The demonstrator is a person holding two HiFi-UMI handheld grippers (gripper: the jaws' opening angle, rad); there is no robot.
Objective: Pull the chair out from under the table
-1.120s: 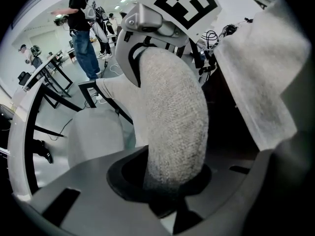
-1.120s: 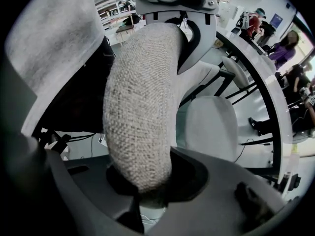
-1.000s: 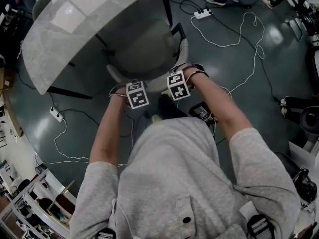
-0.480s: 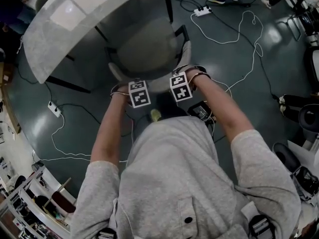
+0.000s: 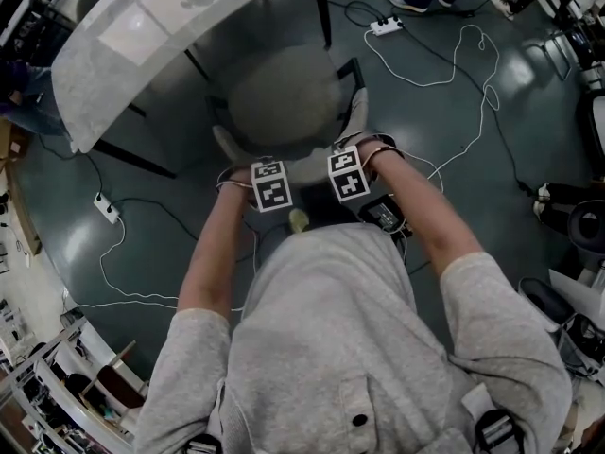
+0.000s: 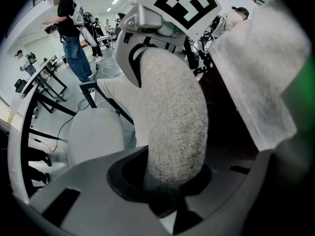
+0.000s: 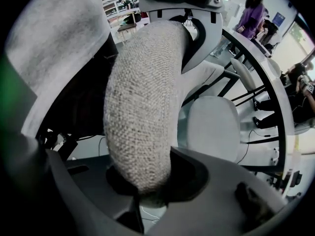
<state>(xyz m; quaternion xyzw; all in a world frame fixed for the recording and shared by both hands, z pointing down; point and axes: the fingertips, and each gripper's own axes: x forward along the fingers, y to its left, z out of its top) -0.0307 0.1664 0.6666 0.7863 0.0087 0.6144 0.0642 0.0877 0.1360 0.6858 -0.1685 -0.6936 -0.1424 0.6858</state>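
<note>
The left gripper [image 5: 270, 180] is clamped on the padded grey backrest [image 6: 172, 112] of the chair [image 5: 284, 97]. Its own view shows the woven fabric filling the gap between the jaws. The right gripper [image 5: 346, 170] grips the same top rail just beside it, with the cloth wedged between its jaws in the same way, and both point steeply down from the person's outstretched arms.

Over the last second both hands have drawn back toward the person, and the chair has come with them. A second ago the near edge of the table [image 5: 142, 36] still overlapped the far side of the seat. Now the pale round seat lies almost wholly in the open on the dark floor, with only its far left edge near the tabletop's rim. I judge the pull to be well along — a little more travel should free the chair entirely.

No brand or word is legible. The only markings are the black-and-white square patterns on each gripper's cube — codes, not text. A white power strip [image 5: 384, 26] and loose cables lie well off to the right.
</note>
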